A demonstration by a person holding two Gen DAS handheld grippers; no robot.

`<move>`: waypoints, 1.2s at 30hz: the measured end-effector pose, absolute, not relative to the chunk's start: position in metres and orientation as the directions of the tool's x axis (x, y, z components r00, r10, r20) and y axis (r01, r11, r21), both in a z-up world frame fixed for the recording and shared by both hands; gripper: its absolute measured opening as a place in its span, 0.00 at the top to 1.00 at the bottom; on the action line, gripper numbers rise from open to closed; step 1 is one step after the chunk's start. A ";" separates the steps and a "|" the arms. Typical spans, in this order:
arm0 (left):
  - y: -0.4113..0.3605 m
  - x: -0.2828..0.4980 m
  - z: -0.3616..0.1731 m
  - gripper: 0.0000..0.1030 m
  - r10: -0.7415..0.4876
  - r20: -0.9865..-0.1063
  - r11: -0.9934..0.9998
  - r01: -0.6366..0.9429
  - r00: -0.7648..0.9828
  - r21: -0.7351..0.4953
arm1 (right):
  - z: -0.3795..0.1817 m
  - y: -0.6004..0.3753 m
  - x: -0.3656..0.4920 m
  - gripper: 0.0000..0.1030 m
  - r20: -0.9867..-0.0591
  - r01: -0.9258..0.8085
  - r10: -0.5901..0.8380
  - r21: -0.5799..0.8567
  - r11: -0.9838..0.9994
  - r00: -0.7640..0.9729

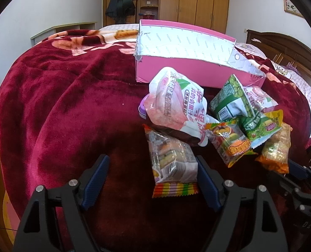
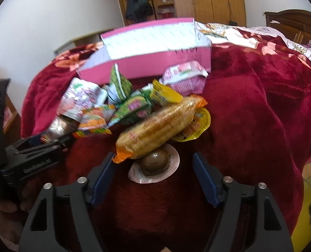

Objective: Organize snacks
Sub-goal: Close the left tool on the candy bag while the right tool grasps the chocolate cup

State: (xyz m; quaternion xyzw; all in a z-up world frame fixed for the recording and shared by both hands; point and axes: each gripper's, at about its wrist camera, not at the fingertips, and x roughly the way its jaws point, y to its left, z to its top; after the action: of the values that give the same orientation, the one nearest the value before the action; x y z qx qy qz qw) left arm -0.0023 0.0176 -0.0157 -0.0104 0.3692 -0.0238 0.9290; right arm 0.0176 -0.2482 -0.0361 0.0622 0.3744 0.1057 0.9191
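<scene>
One container is in play: a pink cardboard box (image 1: pixel 189 71) with its top cut away, lying on the dark red plush blanket (image 1: pixel 61 105) at about twelve o'clock from the snack pile. Its white printed lining shows along the far wall; whether anything lies inside cannot be told from either view.

The snacks sit loose on the blanket just in front of the box. In the left wrist view the left gripper (image 1: pixel 153 178) has its jaws partly open around a clear packet with a rainbow-striped seal (image 1: pixel 172 166); the right blue pad (image 1: pixel 208 182) lies against the packet's side, the left pad stands clear, so it is not gripped. At twelve o'clock from it lies a pink-and-white peach pouch (image 1: pixel 174 103), and at two o'clock green packets (image 1: pixel 231 98).

The right gripper (image 2: pixel 153 178) has its jaws partly apart, pressing on nothing. Between its fingers sits a brown egg in a round sealed pack (image 2: pixel 155 166), with an orange-ended cracker packet (image 2: pixel 157 128) lying partly over it at twelve o'clock.
</scene>
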 end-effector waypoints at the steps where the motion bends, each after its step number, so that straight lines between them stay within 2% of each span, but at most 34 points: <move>1: 0.018 -0.003 -0.015 0.19 -0.052 -0.684 0.999 0.037 0.728 -0.036 | -0.036 -0.249 0.018 0.28 -0.674 -0.147 0.241 0.195 0.970 0.698; 7: 0.013 -0.008 -0.010 0.30 -0.042 -0.662 0.999 0.053 0.748 -0.004 | -0.035 -0.251 0.015 0.32 -0.673 -0.145 0.247 0.204 0.968 0.698; 9: 0.011 -0.009 -0.009 0.39 -0.042 -0.657 0.998 0.060 0.753 0.005 | -0.034 -0.251 0.012 0.34 -0.673 -0.144 0.244 0.202 0.969 0.698; 12: 0.010 -0.009 -0.009 0.46 -0.050 -0.658 0.997 0.073 0.751 0.008 | -0.034 -0.252 0.012 0.37 -0.674 -0.144 0.245 0.203 0.969 0.697; 28: 0.019 -0.004 -0.009 0.46 -0.105 -0.641 0.994 0.104 0.760 -0.039 | -0.033 -0.246 0.011 0.39 -0.667 -0.171 0.241 0.170 0.970 0.705; 31: 0.020 -0.002 -0.010 0.46 -0.113 -0.636 0.993 0.105 0.763 -0.051 | -0.034 -0.243 0.013 0.47 -0.669 -0.174 0.226 0.146 0.974 0.707; 32: 0.022 -0.001 -0.010 0.46 -0.117 -0.637 0.993 0.105 0.762 -0.057 | -0.033 -0.243 0.012 0.52 -0.668 -0.173 0.225 0.145 0.974 0.709; 34: 0.023 -0.002 -0.008 0.53 -0.121 -0.635 0.992 0.109 0.763 -0.058 | -0.032 -0.243 0.011 0.56 -0.662 -0.176 0.228 0.146 0.974 0.713; 36: 0.023 -0.004 -0.006 0.56 -0.120 -0.632 0.992 0.113 0.765 -0.052 | -0.031 -0.243 0.010 0.59 -0.658 -0.183 0.232 0.143 0.973 0.717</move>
State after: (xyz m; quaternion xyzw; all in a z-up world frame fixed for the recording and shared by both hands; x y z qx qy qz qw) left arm -0.0043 0.0228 -0.0063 -0.0057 0.3370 -0.0620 0.9395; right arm 0.0098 -0.2428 -0.0310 0.0339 0.3593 0.1119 0.9259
